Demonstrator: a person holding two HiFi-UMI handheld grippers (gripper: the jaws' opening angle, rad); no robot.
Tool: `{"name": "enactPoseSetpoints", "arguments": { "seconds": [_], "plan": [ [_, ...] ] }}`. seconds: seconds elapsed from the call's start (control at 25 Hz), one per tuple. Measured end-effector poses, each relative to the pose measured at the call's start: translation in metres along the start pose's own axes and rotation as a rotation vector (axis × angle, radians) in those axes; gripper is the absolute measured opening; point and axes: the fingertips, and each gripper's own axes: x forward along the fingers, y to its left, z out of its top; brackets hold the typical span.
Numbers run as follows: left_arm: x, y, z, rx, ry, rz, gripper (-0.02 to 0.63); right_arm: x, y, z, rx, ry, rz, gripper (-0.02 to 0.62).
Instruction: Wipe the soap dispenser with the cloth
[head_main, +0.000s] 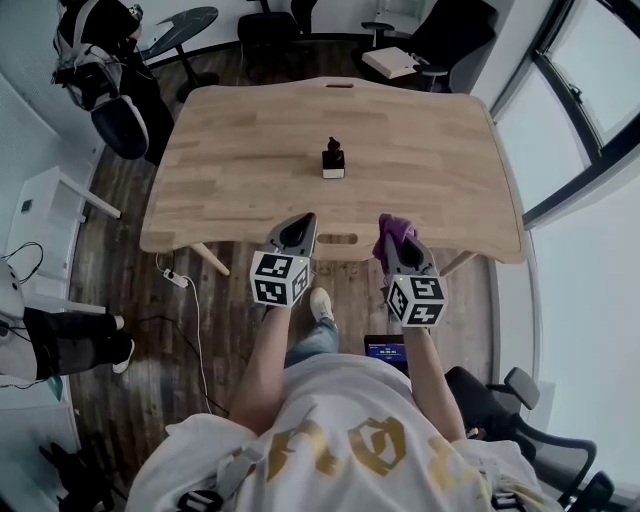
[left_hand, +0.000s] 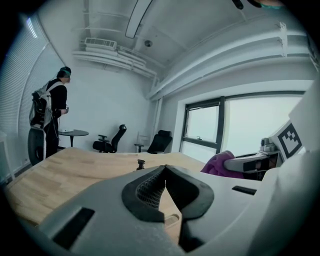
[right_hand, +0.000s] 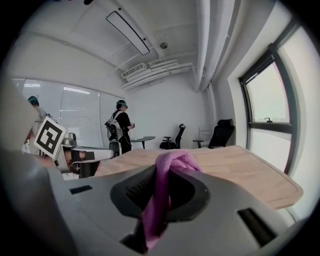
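A small black and white soap dispenser (head_main: 333, 160) stands upright near the middle of the wooden table (head_main: 240, 150); in the left gripper view the dispenser (left_hand: 141, 164) shows far off, small, just above the jaws. My left gripper (head_main: 303, 222) is shut and empty at the table's near edge. My right gripper (head_main: 395, 233) is beside it, shut on a purple cloth (head_main: 393, 231). The cloth (right_hand: 165, 175) bunches over the jaw tips and hangs down between them in the right gripper view. From the left gripper view the cloth (left_hand: 220, 164) shows at the right.
The table has a slot (head_main: 337, 239) in its near edge between the grippers. Office chairs (head_main: 445, 35) and a small round table (head_main: 188, 25) stand beyond the far side. A person (right_hand: 121, 127) with a backpack stands at the back left. Windows (head_main: 580, 90) run along the right.
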Motion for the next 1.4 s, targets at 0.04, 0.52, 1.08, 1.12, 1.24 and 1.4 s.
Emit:
{"name": "enactPoseSetpoints", "arguments": {
  "seconds": [0.04,0.52,1.08,1.12,1.24,1.4],
  "plan": [
    [0.012,0.004,0.001,0.002,0.01,-0.01,0.009,0.009,-0.006,0.002,0.005,0.008,-0.009,0.053],
    [0.137,0.103,0.026,-0.019,0.072,-0.041,0.009,0.154,-0.045,0.035,0.04,0.058,-0.052,0.052],
    [0.208,0.16,0.034,-0.044,0.084,-0.093,0.009,0.232,-0.058,0.045,0.043,0.083,-0.083,0.053],
    [0.211,0.161,0.036,-0.042,0.081,-0.093,0.009,0.233,-0.058,0.045,0.044,0.082,-0.081,0.052],
    [0.216,0.161,0.04,-0.03,0.077,-0.093,0.009,0.235,-0.06,0.048,0.049,0.08,-0.071,0.052],
    [0.218,0.168,0.047,-0.028,0.065,-0.07,0.009,0.243,-0.06,0.052,0.047,0.072,-0.038,0.052]
  ]
}}
